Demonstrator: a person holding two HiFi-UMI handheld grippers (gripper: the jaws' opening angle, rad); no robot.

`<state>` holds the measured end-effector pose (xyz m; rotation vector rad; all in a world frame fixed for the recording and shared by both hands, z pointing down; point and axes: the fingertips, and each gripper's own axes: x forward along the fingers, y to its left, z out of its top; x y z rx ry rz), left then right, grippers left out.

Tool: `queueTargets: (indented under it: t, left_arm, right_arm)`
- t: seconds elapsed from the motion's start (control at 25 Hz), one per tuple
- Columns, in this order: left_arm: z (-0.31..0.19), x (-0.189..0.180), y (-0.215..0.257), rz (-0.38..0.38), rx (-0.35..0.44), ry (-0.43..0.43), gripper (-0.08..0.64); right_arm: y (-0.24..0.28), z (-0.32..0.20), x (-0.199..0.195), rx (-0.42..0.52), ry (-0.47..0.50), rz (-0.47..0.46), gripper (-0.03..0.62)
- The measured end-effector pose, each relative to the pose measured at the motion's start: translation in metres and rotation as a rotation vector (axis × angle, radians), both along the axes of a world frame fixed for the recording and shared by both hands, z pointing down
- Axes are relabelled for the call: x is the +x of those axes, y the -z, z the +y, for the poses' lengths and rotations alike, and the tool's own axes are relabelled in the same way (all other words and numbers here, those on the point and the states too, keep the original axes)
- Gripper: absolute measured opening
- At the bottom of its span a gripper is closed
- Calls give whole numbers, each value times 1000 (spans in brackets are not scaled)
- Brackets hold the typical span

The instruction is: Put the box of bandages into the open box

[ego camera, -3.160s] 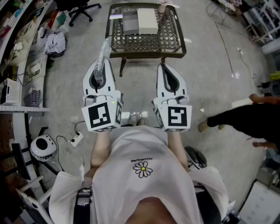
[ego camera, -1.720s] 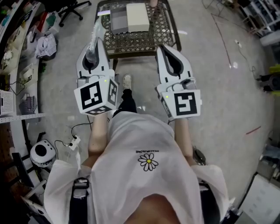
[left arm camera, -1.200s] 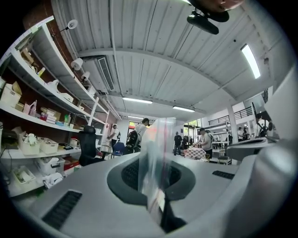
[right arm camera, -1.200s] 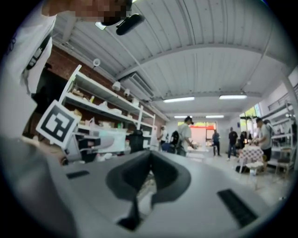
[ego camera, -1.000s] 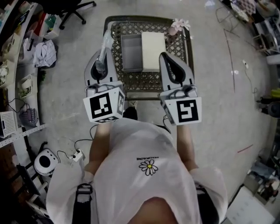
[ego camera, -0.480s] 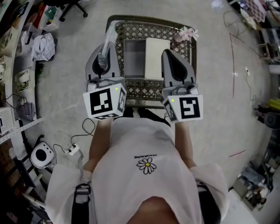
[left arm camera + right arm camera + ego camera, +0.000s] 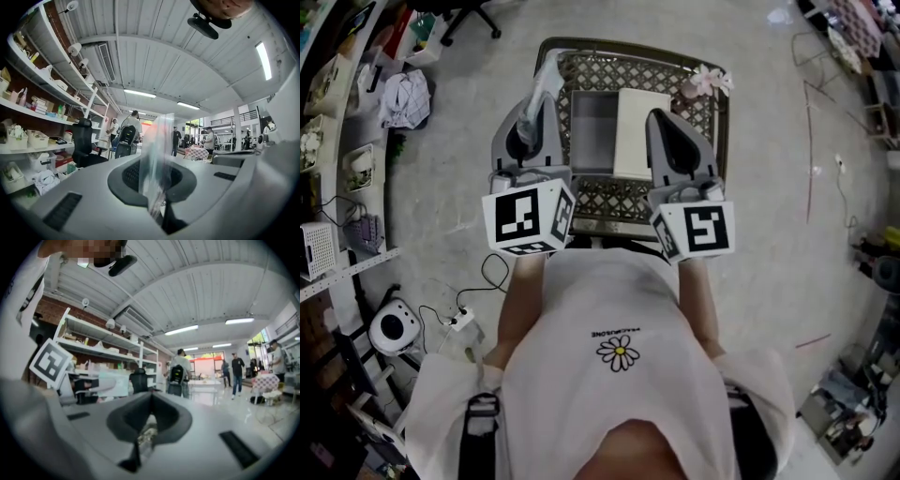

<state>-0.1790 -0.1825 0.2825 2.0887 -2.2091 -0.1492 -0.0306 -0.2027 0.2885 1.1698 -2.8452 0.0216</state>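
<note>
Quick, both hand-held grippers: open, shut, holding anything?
Left hand-held gripper: shut on the clear pack, which sticks up from its jaws.
Right hand-held gripper: shut, nothing between its jaws.

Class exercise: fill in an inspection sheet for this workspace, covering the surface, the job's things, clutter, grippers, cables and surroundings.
Surface: metal lattice table, standing on a concrete floor.
Job's things: grey open box on the table, what looks like its white lid beside it; see-through bandage box held over the table's left edge.
Clutter: pink flower at the table's far right corner.
Grippers: left gripper shut on the bandage box; right gripper shut, empty.
Cables: power strip with cord on the floor; thin red cable.
Surroundings: stocked shelves, office chair.
</note>
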Motion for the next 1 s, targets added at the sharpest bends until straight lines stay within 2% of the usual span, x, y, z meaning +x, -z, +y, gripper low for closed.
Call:
queueTargets:
  t: [0.24,0.32,0.52,0.72,0.92,1.0]
  left_arm:
    - [-4,-1,-2,-63,-8,0,40]
    - [-9,2,-3,-122,-18,-7,40]
    - [-27,16,-30,-441,-116,-47,38]
    - [-50,41,-86,-569,-226,-199,38]
    - [-77,59,-151,-873,-388,-349,38]
    - [-85,63,-179,-956,-447,-394,38]
  right_arm:
    - [0,-1,-2,-3,6,4,31]
    - [-1,-1,-1,-6,3,11,31]
    - [-8,-2,4,-15,-18,36,31]
    - [-16,-2,14,-36,-40,54,31]
    - [-28,1,27,-83,-63,55,31]
    - [-33,4,31,-106,-76,53,31]
